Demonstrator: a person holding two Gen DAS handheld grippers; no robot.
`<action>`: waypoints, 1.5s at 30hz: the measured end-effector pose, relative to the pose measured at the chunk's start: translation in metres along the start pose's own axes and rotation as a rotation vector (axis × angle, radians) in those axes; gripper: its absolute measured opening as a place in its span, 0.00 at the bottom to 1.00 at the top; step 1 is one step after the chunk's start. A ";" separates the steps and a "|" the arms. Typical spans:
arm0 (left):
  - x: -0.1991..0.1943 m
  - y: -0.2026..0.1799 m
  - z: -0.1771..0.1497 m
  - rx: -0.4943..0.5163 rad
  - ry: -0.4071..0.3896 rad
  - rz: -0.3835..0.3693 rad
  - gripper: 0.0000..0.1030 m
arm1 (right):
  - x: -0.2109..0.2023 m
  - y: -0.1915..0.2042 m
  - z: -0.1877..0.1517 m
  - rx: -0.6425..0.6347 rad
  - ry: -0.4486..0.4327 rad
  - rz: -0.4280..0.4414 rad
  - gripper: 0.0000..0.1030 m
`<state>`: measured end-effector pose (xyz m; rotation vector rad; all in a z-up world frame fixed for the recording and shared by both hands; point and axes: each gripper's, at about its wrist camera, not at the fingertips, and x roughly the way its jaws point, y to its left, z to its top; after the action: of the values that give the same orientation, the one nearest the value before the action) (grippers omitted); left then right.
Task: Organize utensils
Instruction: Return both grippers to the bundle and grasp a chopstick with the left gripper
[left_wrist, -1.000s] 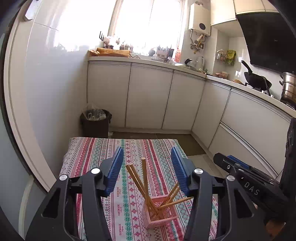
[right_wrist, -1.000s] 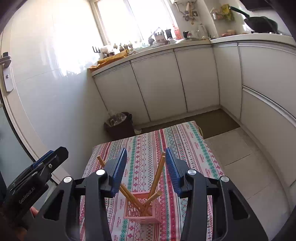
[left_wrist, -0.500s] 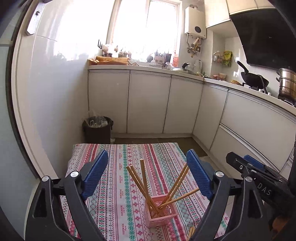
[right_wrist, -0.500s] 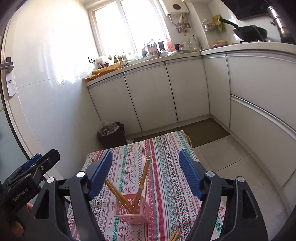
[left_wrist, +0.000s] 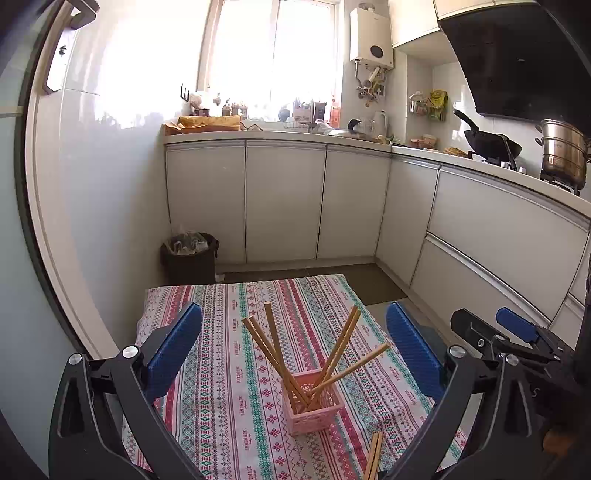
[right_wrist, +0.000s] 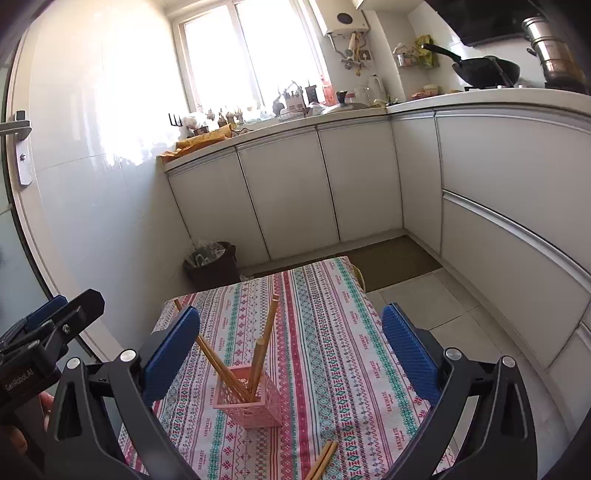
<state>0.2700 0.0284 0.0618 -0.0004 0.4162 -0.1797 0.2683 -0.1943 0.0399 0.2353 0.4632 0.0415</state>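
Both tongs have just been opening and backing off, jaws now wide, nothing between them: left tongs (left_wrist: 293, 347), right tongs (right_wrist: 291, 345). Pink basket (left_wrist: 312, 406) mid-table (left_wrist: 221, 369) holds several chopsticks (left_wrist: 273, 350). Loose pair (left_wrist: 373, 456) lies nearer (probably next): reach down, pinch, drop in.

The left gripper (left_wrist: 293, 349) pointed gently downward, its blue fingers (left_wrist: 173, 347) having just spread wide, gripping nothing; the right gripper (right_wrist: 290, 349) matched it.
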 end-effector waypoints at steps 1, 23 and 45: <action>-0.002 -0.002 0.000 0.002 0.001 -0.001 0.93 | -0.004 -0.003 -0.002 -0.001 0.000 -0.006 0.93; 0.106 -0.117 -0.139 0.290 0.674 -0.233 0.93 | -0.047 -0.150 -0.132 0.143 0.339 -0.192 0.93; 0.211 -0.123 -0.208 0.221 0.952 -0.186 0.17 | -0.028 -0.168 -0.147 0.225 0.460 -0.117 0.93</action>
<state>0.3550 -0.1217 -0.2094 0.2731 1.3454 -0.4084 0.1747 -0.3290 -0.1150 0.4221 0.9414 -0.0737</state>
